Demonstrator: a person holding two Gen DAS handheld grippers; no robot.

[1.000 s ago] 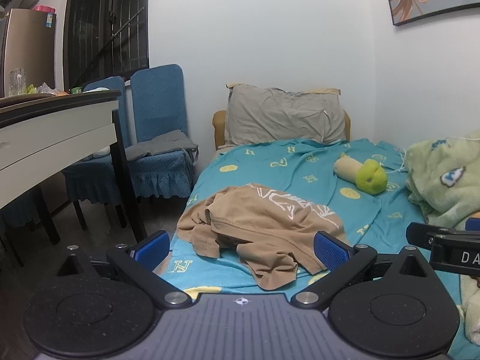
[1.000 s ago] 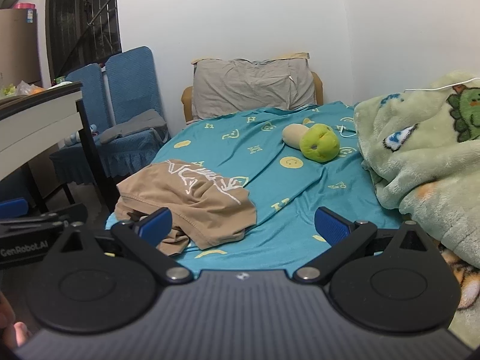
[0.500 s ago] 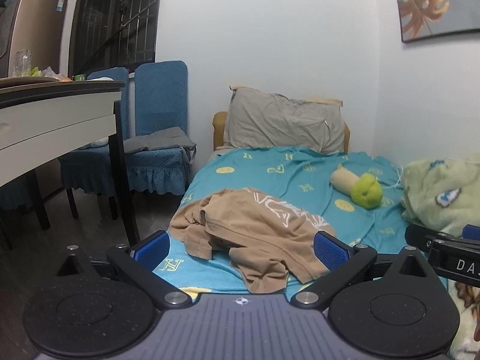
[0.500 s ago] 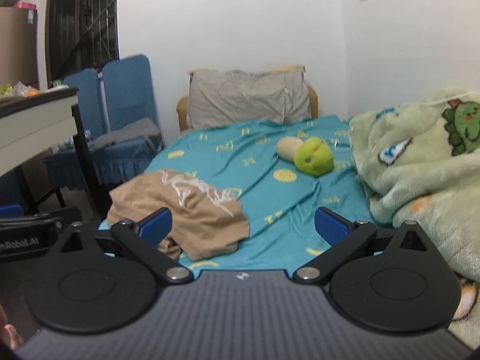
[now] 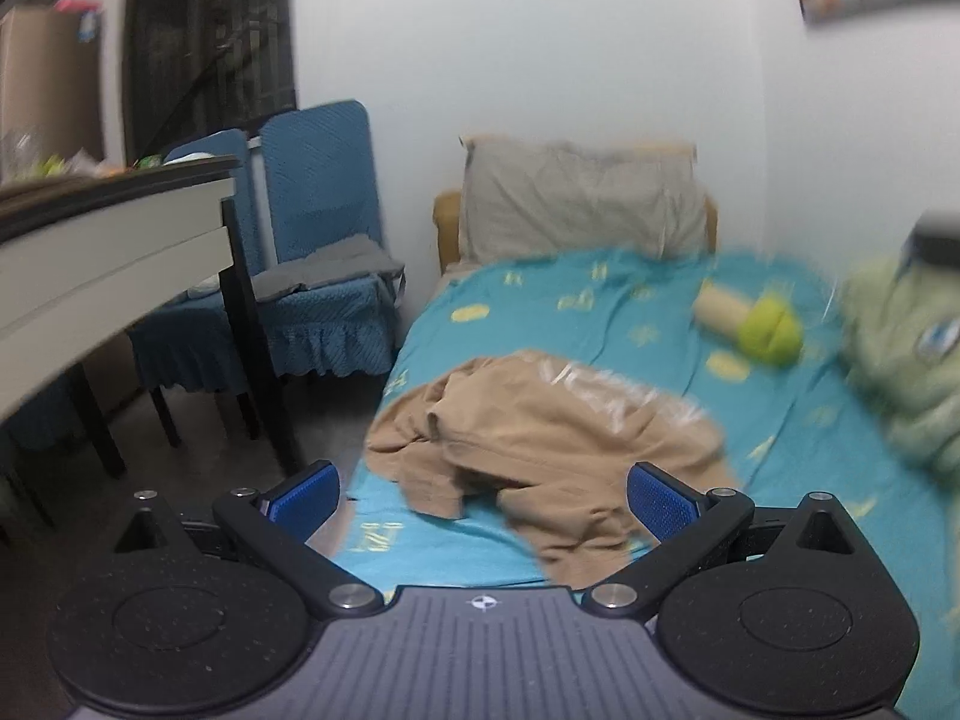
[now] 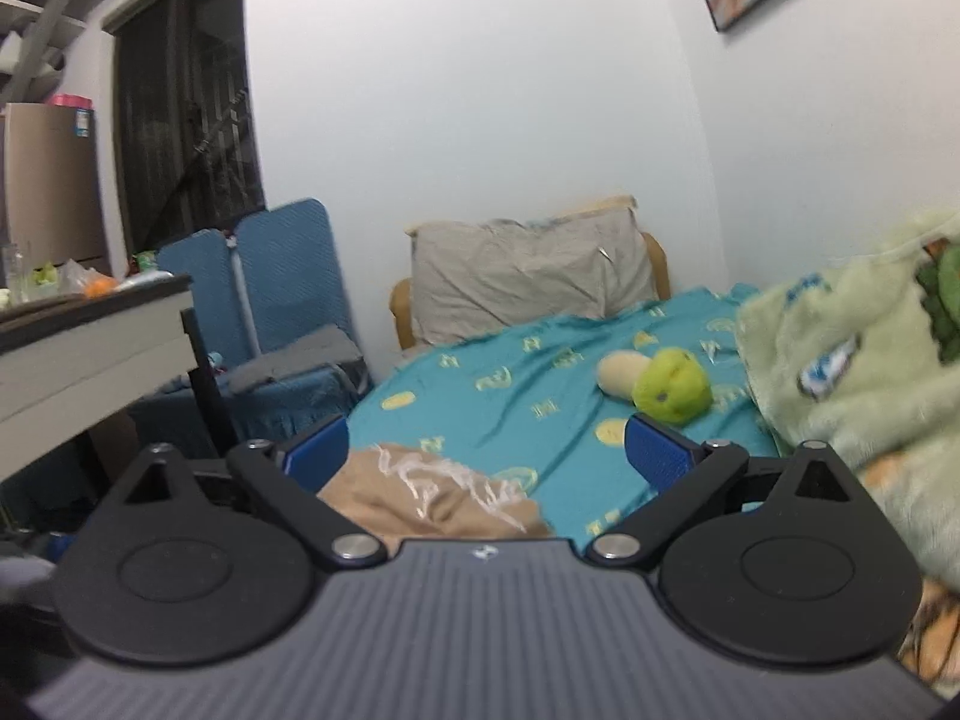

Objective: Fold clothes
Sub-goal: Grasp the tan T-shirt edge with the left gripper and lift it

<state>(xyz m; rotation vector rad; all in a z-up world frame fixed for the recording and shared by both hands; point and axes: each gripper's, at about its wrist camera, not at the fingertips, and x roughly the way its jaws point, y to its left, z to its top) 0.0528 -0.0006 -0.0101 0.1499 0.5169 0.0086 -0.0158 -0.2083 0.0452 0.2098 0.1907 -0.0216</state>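
A tan shirt (image 5: 540, 450) lies crumpled near the bed's (image 5: 600, 306) near-left edge, white print up. It looks soft, light and floppy; a hem or shoulder seam seems the best hold. Both the left gripper (image 5: 483, 495) and right gripper (image 6: 486, 447) hover above it, fingers spread wide, holding nothing.

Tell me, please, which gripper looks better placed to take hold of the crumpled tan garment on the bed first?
Probably the left gripper: its open fingers frame the tan garment, whose near edge lies right ahead. In the right gripper view the garment sits low and left, partly hidden by the gripper body.
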